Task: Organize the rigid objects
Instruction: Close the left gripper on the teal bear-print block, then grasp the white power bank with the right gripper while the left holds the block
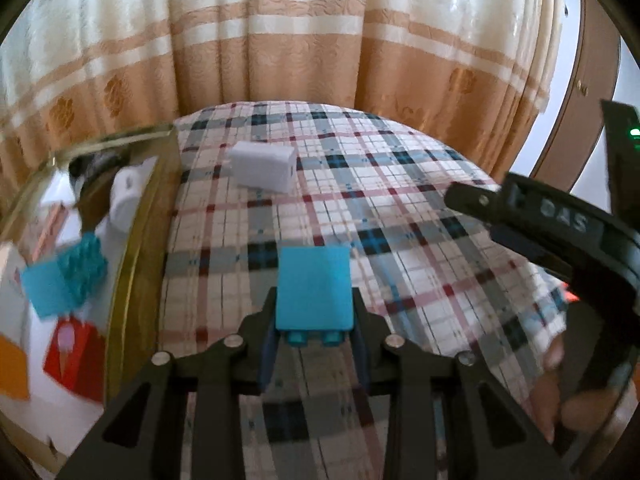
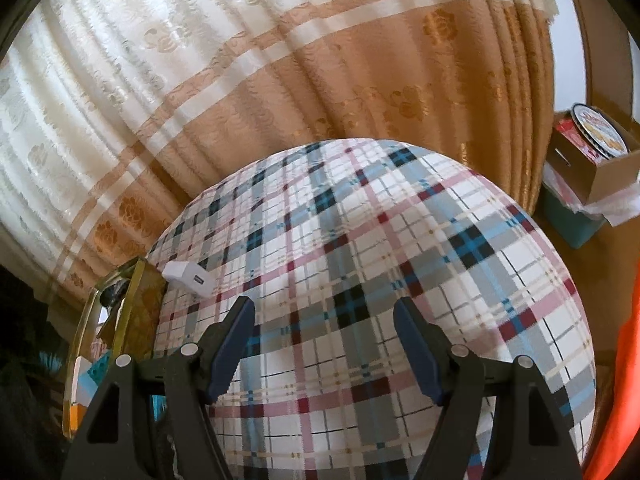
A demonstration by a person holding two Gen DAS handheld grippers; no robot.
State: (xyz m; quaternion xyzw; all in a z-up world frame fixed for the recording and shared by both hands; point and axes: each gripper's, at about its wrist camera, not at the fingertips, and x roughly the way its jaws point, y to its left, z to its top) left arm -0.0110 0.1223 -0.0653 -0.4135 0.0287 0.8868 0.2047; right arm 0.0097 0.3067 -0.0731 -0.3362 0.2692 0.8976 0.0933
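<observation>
In the left wrist view, the left tongs [image 1: 314,332] were seen at lower centre, pinched on a blue building block [image 1: 315,288]. The block was held between the two fingers, its flat face turned upward and two of its studs visible at its near end. It was carried above the counter [image 1: 400,208], which was covered by a plaid cloth of white, grey, blue and red.

A white charger block [image 1: 264,170] was seen lying on the cloth above centre, just beside the gold-rimmed glass tray [image 1: 132,240] at the left of the frame. Inside the tray, a second blue studded brick [image 1: 66,276] was visible at mid left, with a white rounded object [image 1: 128,196] above it and a red card [image 1: 76,360] below it; the tray's contents were blurred. At the right edge of the frame, the body of the other gripper was seen, gripped by a hand [image 1: 560,392].

In the right wrist view, the right tongs [image 2: 324,344] were shown at the bottom centre, spread wide with nothing between the fingers, above the plaid cloth. The white charger block [image 2: 188,276] was seen at mid left, with the tray [image 2: 132,312] just beside it at lower left. A cream and tan curtain [image 2: 240,80] filled the upper part of both views. A cardboard box [image 2: 600,160] was seen at the right edge.
</observation>
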